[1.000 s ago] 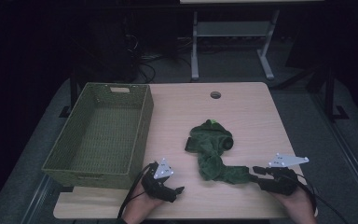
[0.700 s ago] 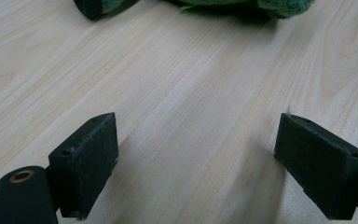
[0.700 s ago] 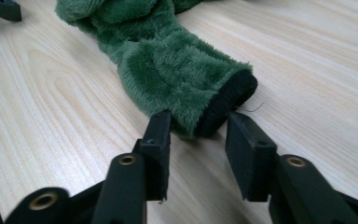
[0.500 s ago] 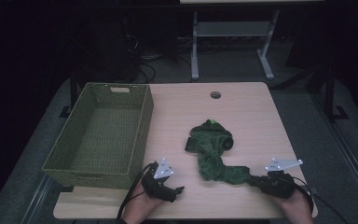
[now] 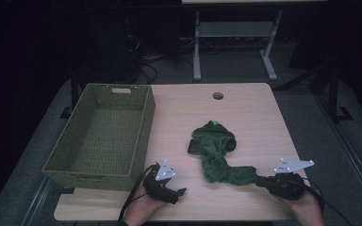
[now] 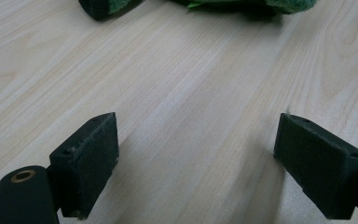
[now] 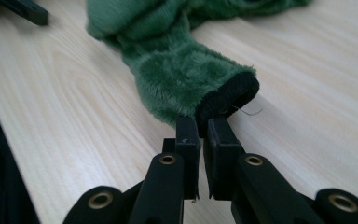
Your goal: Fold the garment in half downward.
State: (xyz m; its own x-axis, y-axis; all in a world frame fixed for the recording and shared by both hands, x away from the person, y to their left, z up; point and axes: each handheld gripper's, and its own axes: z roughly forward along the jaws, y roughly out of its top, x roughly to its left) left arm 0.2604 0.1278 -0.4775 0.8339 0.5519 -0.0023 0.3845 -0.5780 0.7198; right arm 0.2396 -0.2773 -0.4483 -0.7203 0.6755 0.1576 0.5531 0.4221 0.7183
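green fuzzy garment (image 7: 177, 74) lies ahead of right claw (image 7: 204, 127), dark cuff pinched.

left gripper (image 6: 196, 154) jaws apart | bare table (image 6: 182, 84) | green garment (image 6: 242, 4) beyond

A pale wooden table (image 5: 245, 110) with 1 round hole (image 5: 218, 96) near its far edge. On it sit a green woven basket (image 5: 101, 136) at left and a crumpled green fleece garment (image 5: 217, 153) mid-table.
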